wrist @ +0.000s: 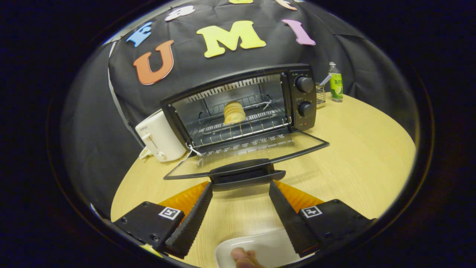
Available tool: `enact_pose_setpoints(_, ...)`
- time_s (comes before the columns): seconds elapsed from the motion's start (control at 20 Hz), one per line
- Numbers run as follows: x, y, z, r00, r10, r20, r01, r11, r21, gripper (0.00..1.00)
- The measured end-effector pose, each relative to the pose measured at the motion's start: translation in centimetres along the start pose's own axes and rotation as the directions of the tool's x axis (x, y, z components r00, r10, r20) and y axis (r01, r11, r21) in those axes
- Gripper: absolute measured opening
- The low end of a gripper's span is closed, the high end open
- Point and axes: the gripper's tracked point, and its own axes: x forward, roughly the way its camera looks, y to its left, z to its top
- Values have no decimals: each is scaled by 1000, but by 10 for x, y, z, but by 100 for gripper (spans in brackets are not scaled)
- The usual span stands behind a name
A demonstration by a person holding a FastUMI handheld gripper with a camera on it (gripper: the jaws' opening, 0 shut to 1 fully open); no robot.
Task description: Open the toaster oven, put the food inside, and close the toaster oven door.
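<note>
Here, in the gripper view, the gripper (241, 186) has its two fingers spread wide apart, with nothing held between them. Their tips sit just short of the door handle (245, 172) of the toaster oven (256, 104), one tip at each end of the handle, not clearly touching it.

The oven door (297, 147) lies folded down flat toward the fingers, its glass pane showing the wooden table (357, 149) beneath. Beyond the door, inside the open cavity, a pale round piece of food (234, 112) stands on the wire rack (238, 128), straight ahead of the fingers. Two control knobs (305, 84) sit on the oven's panel, ahead and to the right.

Behind the fingertips, between the finger bases, lies a white dish (267, 247), and a person's fingertips (243, 257) rest at its near edge.

Ahead to the left, just beside the oven, stands a white pop-up toaster (158, 137). Far ahead on the right, past the oven, are a small wire basket (320, 95) and a green-labelled bottle (336, 83).
</note>
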Motion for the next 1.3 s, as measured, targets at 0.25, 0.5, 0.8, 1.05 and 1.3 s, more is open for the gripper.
enact_pose_setpoints(0.25,-9,7,24,991,18,136,-5,996,-92,100)
enact_pose_setpoints(0.5,-13,14,74,966,24,258,38,972,-234,100)
enact_pose_setpoints(0.8,-37,24,111,939,60,338,33,964,-263,100)
enact_pose_setpoints(1.05,-91,33,120,924,86,373,16,965,-260,100)
enact_pose_setpoints(1.3,-157,19,136,906,56,419,54,968,-246,100)
